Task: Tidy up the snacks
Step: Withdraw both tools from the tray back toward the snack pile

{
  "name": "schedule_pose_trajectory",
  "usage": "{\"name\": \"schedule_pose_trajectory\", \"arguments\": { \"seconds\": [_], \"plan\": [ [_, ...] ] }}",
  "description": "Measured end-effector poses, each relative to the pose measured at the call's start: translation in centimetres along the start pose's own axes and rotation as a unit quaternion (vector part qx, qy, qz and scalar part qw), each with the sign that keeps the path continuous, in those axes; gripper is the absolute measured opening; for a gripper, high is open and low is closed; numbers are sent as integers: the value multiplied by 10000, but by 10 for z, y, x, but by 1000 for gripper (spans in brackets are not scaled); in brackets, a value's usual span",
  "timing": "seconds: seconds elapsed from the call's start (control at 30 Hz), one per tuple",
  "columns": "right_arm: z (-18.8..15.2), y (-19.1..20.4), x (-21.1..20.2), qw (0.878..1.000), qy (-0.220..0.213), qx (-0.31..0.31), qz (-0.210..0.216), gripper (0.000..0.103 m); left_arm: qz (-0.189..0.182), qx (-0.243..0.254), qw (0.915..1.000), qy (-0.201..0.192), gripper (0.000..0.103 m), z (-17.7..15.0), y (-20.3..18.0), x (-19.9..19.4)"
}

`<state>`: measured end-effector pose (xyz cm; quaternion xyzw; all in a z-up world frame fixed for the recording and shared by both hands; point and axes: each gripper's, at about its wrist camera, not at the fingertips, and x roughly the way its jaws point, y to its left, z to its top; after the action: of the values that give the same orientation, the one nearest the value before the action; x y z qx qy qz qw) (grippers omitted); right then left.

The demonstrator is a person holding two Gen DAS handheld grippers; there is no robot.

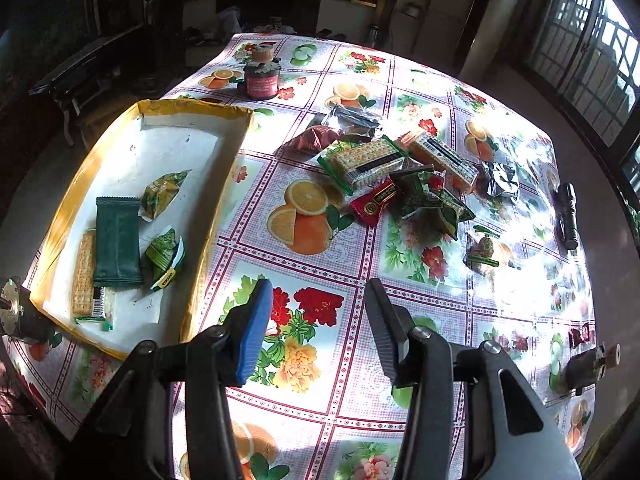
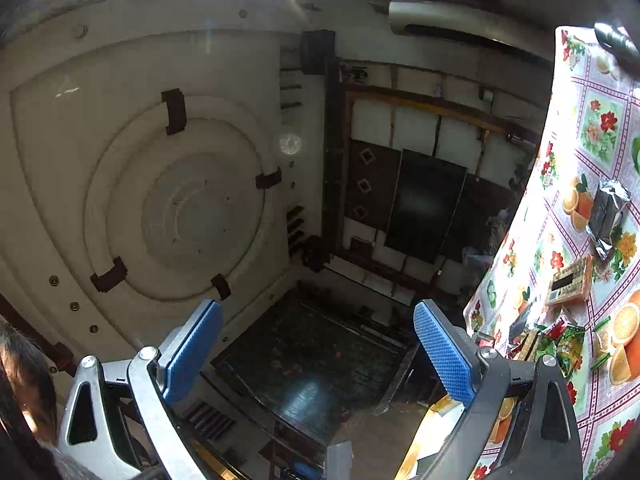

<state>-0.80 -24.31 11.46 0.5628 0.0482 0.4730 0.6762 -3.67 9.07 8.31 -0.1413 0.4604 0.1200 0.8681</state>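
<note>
A yellow-rimmed white tray [image 1: 236, 136] lies at the left of the table and holds a dark green packet [image 1: 117, 242], a cracker pack [image 1: 85, 274] and two small green packets [image 1: 162, 194]. A pile of loose snacks [image 1: 400, 172] lies on the floral tablecloth right of the tray, with a green cracker pack [image 1: 366, 162] and a red packet [image 1: 376, 202]. My left gripper [image 1: 318, 320] is open and empty above the cloth, in front of the pile. My right gripper [image 2: 316, 354] is open and empty, tilted sideways off the table and facing the ceiling. Some snacks [image 2: 570, 282] show at its right edge.
A dark red jar [image 1: 262, 78] stands at the table's far end with a small cup [image 1: 264, 53] behind it. A black flashlight [image 1: 568, 216] lies at the right edge. Small motor-like parts lie at the near left [image 1: 16, 308] and near right [image 1: 592, 364] corners.
</note>
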Motion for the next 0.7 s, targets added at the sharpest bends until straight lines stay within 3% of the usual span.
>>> {"name": "schedule_pose_trajectory", "arguments": {
  "seconds": [0.07, 0.17, 0.2, 0.23, 0.3, 0.33, 0.4, 0.47, 0.53, 0.6, 0.67, 0.7],
  "plan": [
    [9, 16, -6, 9999, 67, -21, 126, 100, -12, 57, 10000, 24, 49, -1, -5, 1],
    [22, 17, -5, 9961, 304, 316, 767, 101, -5, 147, 9999, 84, 50, -3, -12, 5],
    [26, 16, -2, 9963, 367, 309, 719, 101, 24, 181, 9998, 108, 51, -3, -13, 7],
    [29, 18, 2, 9979, 500, 82, 399, 101, 63, 198, 9997, 130, 51, -4, -13, 9],
    [29, 19, 17, 9893, 982, -719, -808, 101, 111, 226, 9995, 175, 53, -3, -13, 14],
    [25, 16, 26, 9731, 1253, -1114, -1580, 101, 148, 282, 9993, 206, 53, -2, -14, 17],
    [12, -3, 43, 9221, 1733, -1665, -3034, 101, 234, 367, 9988, 242, 53, -1, -15, 24],
    [-5, -33, 58, 8682, 2199, -1914, -4015, 100, 255, 478, 9981, 289, 53, 1, -17, 32],
    [-20, -56, 67, 8385, 2470, -2020, -4416, 98, 284, 539, 9977, 309, 53, 3, -17, 36],
    [-33, -71, 76, 8202, 2577, -2258, -4582, 97, 276, 575, 9974, 347, 53, 7, -17, 42],
    [-42, -82, 88, 7944, 2683, -2547, -4817, 97, 282, 589, 9972, 374, 53, 13, -17, 48],
    [-43, -87, 92, 7889, 2788, -2597, -4822, 97, 275, 593, 9971, 393, 53, 16, -17, 52]
  ]
}}
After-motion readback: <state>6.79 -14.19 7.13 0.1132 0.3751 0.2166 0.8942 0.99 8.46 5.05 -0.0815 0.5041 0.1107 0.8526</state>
